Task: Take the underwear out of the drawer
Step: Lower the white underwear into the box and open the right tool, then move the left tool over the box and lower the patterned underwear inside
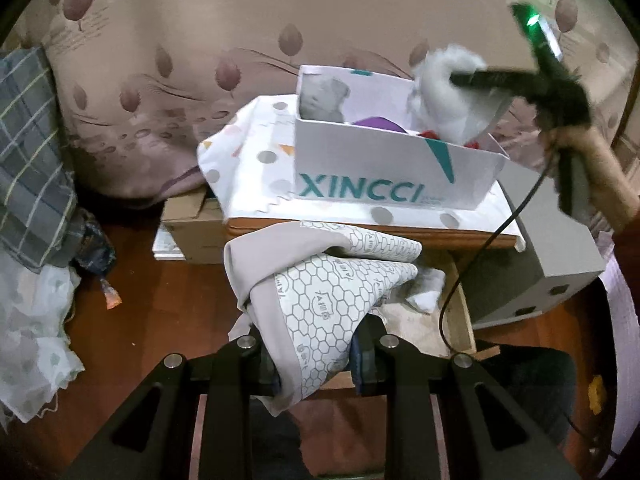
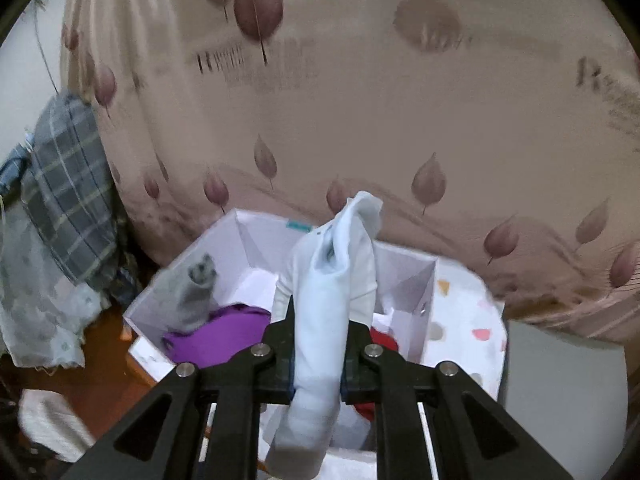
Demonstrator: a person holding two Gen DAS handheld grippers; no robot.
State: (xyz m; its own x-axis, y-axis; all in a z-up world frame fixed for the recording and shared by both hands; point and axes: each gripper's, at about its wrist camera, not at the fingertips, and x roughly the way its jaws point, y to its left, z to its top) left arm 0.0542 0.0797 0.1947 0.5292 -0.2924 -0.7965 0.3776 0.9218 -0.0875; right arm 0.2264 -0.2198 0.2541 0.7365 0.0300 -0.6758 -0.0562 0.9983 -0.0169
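Grippers tilt downward — left gripper (image 1: 316,354) jaws clamp patterned underwear (image 1: 332,300), right gripper (image 2: 318,354) jaws white garment (image 2: 332,292)

A low wooden cabinet top (image 1: 400,236) carries a white cloth with coloured dots and triangles (image 1: 256,160), spread flat and hanging over its left edge. On that cloth stands an open white cardboard box with teal lettering (image 1: 384,176). Below, the reddish-brown wooden floor (image 1: 160,320) bears a brown cardboard carton (image 1: 192,228) beside the cabinet.

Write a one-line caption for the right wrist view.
Right hand-held gripper shut on white garment above white box holding purple cloth.
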